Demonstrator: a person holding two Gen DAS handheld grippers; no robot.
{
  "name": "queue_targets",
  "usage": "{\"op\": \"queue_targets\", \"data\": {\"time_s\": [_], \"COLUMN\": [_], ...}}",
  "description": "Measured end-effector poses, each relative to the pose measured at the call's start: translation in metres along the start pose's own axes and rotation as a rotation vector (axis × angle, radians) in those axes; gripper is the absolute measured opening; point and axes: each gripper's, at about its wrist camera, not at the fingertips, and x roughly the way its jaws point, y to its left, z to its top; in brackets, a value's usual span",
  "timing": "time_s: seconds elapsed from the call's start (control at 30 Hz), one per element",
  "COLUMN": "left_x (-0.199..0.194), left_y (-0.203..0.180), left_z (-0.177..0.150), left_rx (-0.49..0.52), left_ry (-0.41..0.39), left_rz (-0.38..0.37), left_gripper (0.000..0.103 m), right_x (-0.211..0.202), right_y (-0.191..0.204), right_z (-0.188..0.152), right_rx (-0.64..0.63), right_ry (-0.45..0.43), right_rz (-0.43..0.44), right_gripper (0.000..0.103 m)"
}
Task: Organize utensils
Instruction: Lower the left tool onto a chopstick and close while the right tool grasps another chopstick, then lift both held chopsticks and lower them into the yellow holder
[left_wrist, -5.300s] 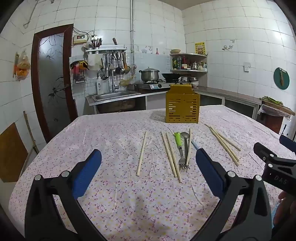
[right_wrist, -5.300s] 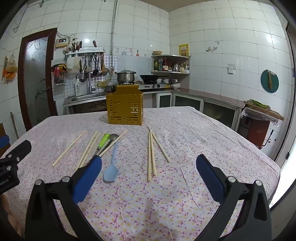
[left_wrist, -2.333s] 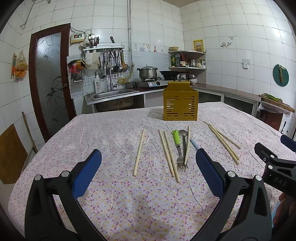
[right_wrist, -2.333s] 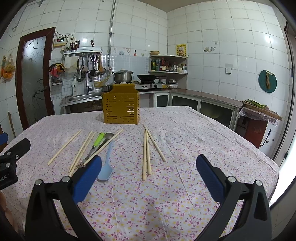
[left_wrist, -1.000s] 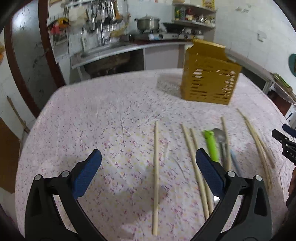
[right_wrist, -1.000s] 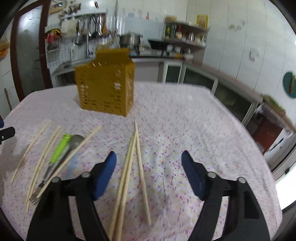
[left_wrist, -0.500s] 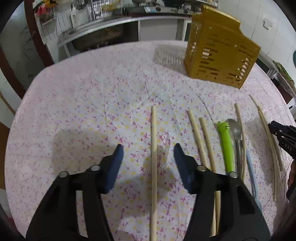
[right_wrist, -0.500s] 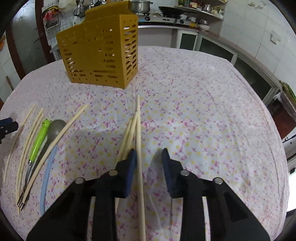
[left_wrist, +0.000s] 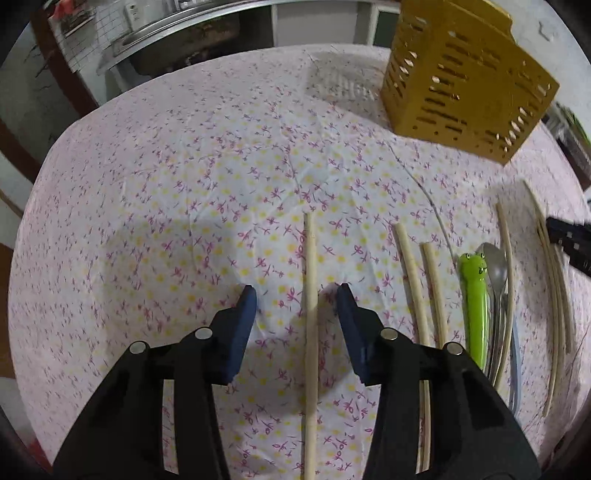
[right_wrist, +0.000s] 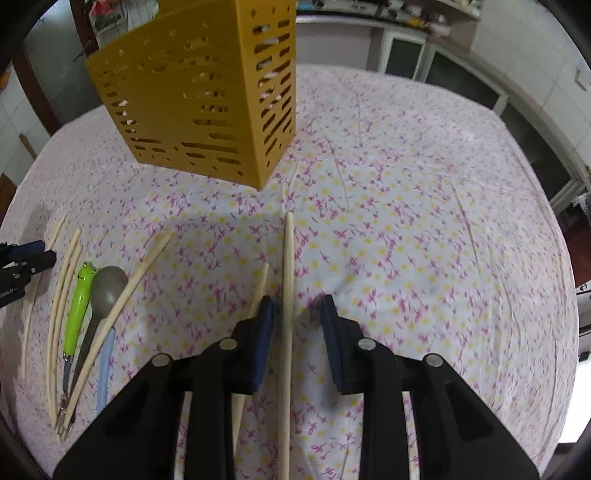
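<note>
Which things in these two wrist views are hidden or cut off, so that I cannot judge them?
- Left wrist view: the single chopstick leaves the bottom edge, so its near end is unseen.
- Left wrist view: the yellow utensil holder is cropped at the top; its contents are hidden.
- Right wrist view: the left finger covers part of a second chopstick.

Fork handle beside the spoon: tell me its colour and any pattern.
The fork handle is bright green with a frog face at its end, clearest in the right wrist view.
</note>
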Motion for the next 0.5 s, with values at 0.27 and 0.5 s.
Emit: {"op": "queue_targets", "data": {"time_s": [0.27,0.5], "left_x": [0.002,0.002], "left_y": [0.004,0.021], "left_z": [0.003,0.009], "left_rx": [0.014,-0.018], "left_ry": [0.031,0.007], "left_rz": [-0.014,-0.059], "left_gripper": [0.042,0.006], "right_x": [0.003,-0.015], "right_y": [-0.004,-0.011], "right_z": [0.017,0.003], "right_rx": [0.016,0.071], "right_ry": [0.041,-0.058], "right_rz": [0.030,0.042], "right_gripper": [0.010,0.006]}}
